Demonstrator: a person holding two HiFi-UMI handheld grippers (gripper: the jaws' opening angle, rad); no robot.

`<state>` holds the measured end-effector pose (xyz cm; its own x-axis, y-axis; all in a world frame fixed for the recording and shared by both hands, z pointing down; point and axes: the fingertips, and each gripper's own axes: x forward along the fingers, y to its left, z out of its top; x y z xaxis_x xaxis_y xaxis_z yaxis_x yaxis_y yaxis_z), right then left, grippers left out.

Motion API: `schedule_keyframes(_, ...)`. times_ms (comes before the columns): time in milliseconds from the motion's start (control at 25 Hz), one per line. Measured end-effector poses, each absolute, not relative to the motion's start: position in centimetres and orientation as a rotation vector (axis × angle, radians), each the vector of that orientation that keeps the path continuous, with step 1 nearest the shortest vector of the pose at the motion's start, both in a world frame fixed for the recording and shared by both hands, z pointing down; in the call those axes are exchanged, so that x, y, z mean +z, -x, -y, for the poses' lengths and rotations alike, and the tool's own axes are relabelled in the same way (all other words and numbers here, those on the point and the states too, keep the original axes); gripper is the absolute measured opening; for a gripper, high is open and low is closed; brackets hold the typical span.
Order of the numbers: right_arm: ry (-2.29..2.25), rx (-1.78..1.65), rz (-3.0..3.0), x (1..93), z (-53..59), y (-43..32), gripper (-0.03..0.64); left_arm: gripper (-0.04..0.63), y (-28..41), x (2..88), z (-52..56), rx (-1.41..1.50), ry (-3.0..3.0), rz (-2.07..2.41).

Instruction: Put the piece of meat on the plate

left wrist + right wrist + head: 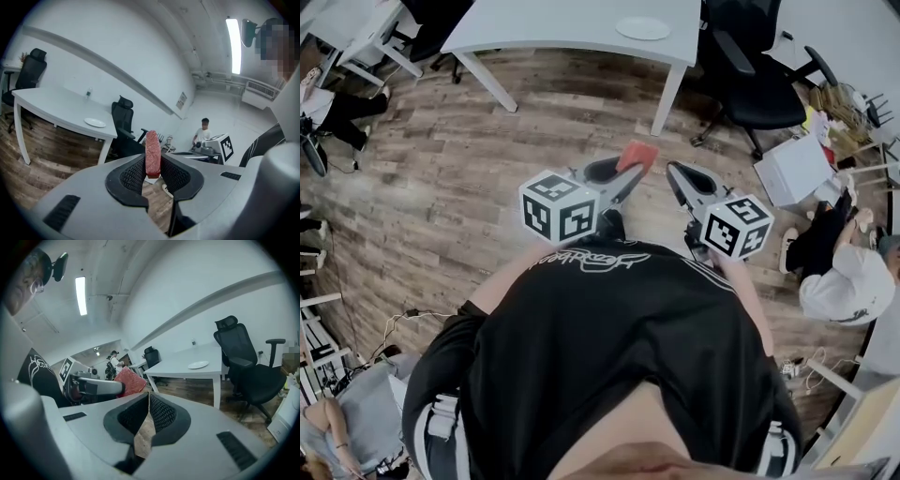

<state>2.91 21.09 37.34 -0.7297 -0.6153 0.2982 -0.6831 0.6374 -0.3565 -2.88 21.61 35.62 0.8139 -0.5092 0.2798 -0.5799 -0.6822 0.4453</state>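
Observation:
A flat red piece of meat (638,154) stands on edge between the jaws of my left gripper (628,171), which is shut on it. In the left gripper view the meat (153,153) rises upright from the black pads. My right gripper (676,174) is held beside the left one, its jaws together with nothing between them (149,398). From the right gripper view, the meat (131,381) shows at the left in the other gripper. The white plate (643,28) lies on the white table (534,28) ahead, also seen as a plate (95,123) and a plate (198,364).
Black office chairs (759,80) stand at the table's right end. A person (844,272) sits on the wooden floor at the right, near white boxes (794,169). Another chair (243,366) stands close to the table in the right gripper view.

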Motion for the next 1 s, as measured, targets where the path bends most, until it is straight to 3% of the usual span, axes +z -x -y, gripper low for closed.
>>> schedule_keyframes(1000,-1.213,0.798,2.572,38.5,10.9,-1.0,0.014,0.092,5.6,37.6,11.3,0.274,-2.413,0.692)
